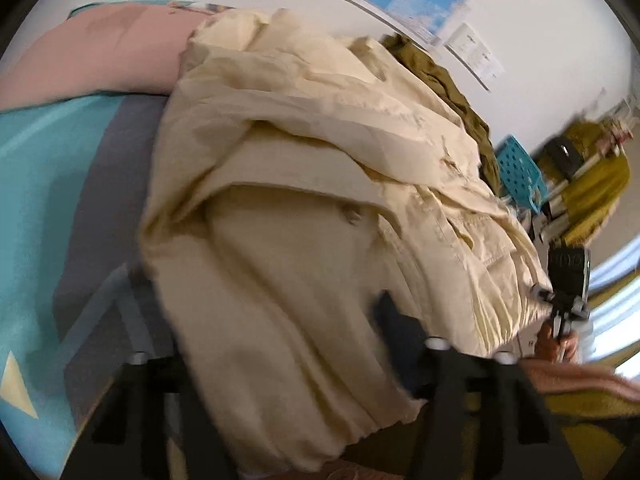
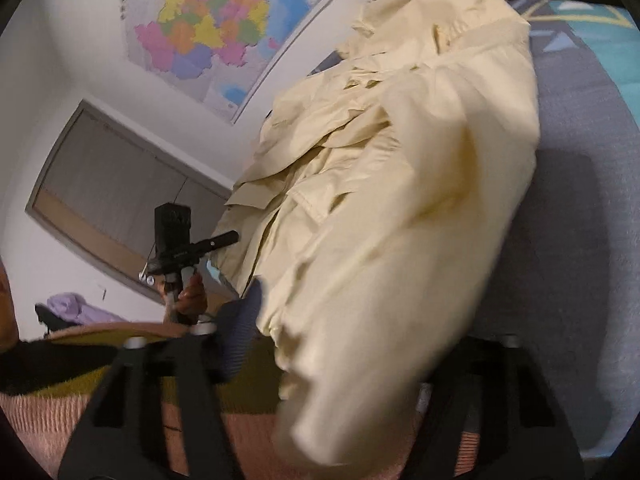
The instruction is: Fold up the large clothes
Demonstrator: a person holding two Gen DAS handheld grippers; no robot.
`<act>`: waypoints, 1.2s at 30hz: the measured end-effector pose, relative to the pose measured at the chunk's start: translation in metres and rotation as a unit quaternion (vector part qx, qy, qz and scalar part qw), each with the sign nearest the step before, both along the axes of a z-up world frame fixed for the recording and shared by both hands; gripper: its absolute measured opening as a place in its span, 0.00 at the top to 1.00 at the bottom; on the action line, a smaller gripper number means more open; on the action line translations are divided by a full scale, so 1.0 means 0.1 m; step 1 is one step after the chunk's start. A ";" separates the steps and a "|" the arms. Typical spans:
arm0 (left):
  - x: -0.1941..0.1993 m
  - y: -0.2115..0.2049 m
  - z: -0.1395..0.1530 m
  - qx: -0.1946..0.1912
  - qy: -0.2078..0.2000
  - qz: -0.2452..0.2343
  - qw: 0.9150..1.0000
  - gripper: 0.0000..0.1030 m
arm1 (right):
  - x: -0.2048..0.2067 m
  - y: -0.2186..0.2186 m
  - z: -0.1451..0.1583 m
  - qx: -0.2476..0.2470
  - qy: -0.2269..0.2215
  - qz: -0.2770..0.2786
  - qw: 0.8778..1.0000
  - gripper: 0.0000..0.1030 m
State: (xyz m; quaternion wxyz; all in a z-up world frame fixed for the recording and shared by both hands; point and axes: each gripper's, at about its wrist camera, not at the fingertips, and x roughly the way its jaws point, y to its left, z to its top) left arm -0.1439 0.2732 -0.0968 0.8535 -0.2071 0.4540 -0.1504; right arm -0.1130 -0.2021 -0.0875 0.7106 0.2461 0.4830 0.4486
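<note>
Cream jacket [image 1: 304, 208] is bunched up on the grey/teal bed cover [image 1: 48, 208], w/ both grippers clamped on its near hem: left gripper [image 1: 260, 364], right gripper [image 2: 360, 364]. Only left cam shows the pink pillow [image 1: 104, 52]; only right cam gets the wall map [image 2: 208, 20] (blurry tho).

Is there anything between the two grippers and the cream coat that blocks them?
Nothing visible does. The cream coat already hangs between the jaws of the left gripper and the right gripper.
</note>
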 end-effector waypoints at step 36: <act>0.54 0.45 1.16 -0.039 -0.034 -0.003 0.999 0.80 | 0.90 -0.14 1.27 0.111 -0.090 -0.098 0.985 0.84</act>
